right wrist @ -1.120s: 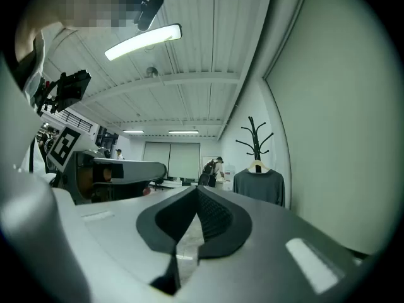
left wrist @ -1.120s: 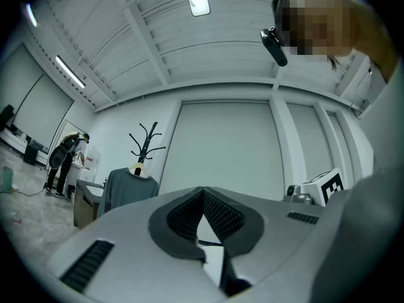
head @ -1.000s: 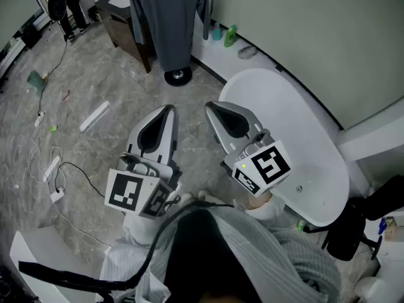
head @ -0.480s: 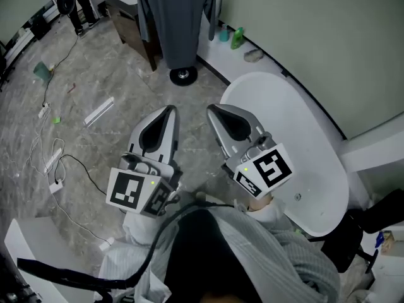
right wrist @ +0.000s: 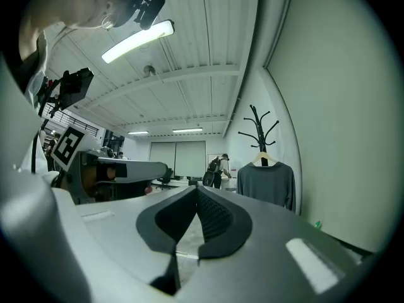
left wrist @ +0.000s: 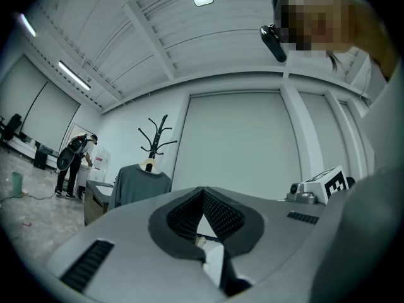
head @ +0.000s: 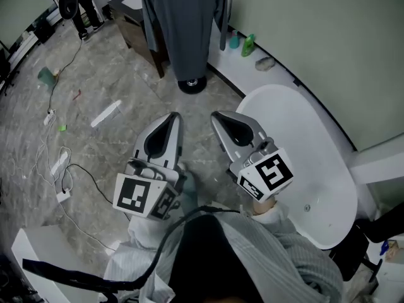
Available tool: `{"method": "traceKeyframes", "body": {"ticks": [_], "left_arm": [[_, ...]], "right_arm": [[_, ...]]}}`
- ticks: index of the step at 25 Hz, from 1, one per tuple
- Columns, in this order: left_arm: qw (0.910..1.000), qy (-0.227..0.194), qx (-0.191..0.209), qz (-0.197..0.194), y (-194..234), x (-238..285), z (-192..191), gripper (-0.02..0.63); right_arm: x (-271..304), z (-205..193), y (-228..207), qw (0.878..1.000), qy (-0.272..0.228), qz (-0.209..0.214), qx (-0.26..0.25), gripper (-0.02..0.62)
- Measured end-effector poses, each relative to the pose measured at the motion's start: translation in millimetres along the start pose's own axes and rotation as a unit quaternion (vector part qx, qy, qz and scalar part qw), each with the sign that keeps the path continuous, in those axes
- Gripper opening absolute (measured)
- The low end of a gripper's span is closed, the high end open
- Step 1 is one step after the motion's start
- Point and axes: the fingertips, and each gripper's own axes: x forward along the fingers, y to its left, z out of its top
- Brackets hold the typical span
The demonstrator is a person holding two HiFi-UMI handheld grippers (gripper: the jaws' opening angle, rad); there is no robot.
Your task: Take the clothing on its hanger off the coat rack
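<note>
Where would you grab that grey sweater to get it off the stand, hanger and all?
Probably the hanger, at the bare part showing just above the collar of the grey sweater, coming from the front. Cloth would likely slide, but the hanger is rigid, so a claw could lift its hook up off the coat rack.

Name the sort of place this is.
Probably an open office or lab with a staged home corner: a coat rack bearing a grey top, a white bathtub by the wall, cables across the floor.
</note>
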Motion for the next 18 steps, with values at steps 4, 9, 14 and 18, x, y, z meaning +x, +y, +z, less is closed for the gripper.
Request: {"method": "traceKeyframes", "body": {"ticks": [4, 9, 14, 18], "left_arm": [[0.9999, -0.002, 0.006, -0.008, 60.9, 46.0, 6.7, 0.005], [0.9996, 0.003, 0.017, -0.024, 150.3, 104.9, 27.1, 0.005], [0.9989, -0.014, 0.000, -0.046, 219.1, 150.1, 43.1, 0.005], [0.9981, 0.004, -0.011, -0.060, 253.7, 206.6, 30.8, 0.004]], "right_arm": [[68.8, 3.7, -35.3, 1.000, -0.004, -0.014, -0.011, 0.002], [165.7, 12.7, -78.2, 0.999, -0.015, -0.045, -0.012, 0.002], [233.0, 13.0, -115.7, 0.996, -0.011, -0.084, -0.014, 0.003], [272.7, -1.2, -168.8, 0.994, 0.008, -0.105, -0.002, 0.003]]}}
